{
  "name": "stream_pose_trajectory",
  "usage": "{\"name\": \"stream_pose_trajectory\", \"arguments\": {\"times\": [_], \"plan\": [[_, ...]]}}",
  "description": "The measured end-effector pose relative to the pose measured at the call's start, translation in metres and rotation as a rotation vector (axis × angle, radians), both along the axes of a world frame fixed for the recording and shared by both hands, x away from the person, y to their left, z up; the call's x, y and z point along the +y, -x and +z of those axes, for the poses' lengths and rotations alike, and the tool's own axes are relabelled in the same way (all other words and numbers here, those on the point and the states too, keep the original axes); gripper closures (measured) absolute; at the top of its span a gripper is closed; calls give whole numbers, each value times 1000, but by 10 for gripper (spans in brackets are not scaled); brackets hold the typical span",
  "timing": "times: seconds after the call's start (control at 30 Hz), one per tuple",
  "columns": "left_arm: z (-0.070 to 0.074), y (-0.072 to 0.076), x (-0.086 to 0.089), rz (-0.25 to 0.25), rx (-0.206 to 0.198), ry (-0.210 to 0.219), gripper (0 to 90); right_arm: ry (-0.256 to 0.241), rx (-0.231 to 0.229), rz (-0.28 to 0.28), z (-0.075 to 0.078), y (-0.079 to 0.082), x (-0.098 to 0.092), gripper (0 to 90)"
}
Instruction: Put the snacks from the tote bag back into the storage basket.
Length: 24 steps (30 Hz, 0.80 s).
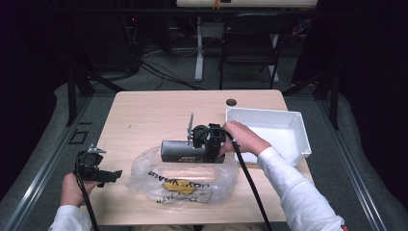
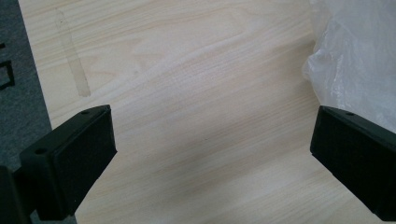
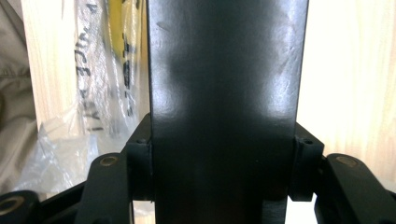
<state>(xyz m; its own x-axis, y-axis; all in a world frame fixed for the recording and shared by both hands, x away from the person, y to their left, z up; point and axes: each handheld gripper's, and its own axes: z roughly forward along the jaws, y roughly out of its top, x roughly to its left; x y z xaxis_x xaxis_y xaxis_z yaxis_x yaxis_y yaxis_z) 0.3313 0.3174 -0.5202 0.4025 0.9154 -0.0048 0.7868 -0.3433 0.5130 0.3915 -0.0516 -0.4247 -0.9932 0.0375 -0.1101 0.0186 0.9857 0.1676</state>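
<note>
Right hand-held gripper [image 1: 192, 144] in the middle of the high view, clamped tight on a dark grey box [image 1: 183, 150] (long, smooth and a bit shiny). Box lying sideways, just above the clear plastic bag [image 1: 183, 180], at the bag's top edge. Both black jaws pressed flat against the two sides of the box [image 3: 224, 93] in the right gripper view. Something yellow [image 1: 178, 186] inside the bag, with black letters printed on the plastic. White bin [image 1: 300, 132] on the right side of the worktop [image 1: 144, 110], close to the right hand [image 1: 243, 137]. Left hand-held gripper [image 1: 113, 175] at the lower left, near the worktop's edge, jaws wide apart and holding nothing. Edge of the bag [image 2: 355, 51] at the upper right of the left gripper view, beside one jaw.
</note>
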Motion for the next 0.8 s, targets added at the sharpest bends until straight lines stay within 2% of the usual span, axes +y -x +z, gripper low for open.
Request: {"name": "stream_pose_trajectory", "arguments": {"times": [0.27, 0.63, 0.8], "plan": [[0, 0, 0, 2, -1, 1, 1, -15, 0, -16, 11, -8, -13, 422], [0, 0, 0, 4, 0, 2, 1, -6, -13, -29, 25, -17, -33, 422], [-1, 0, 1, 4, -2, 4, 1, -28, -24, -39, 30, -20, -44, 422]]}}
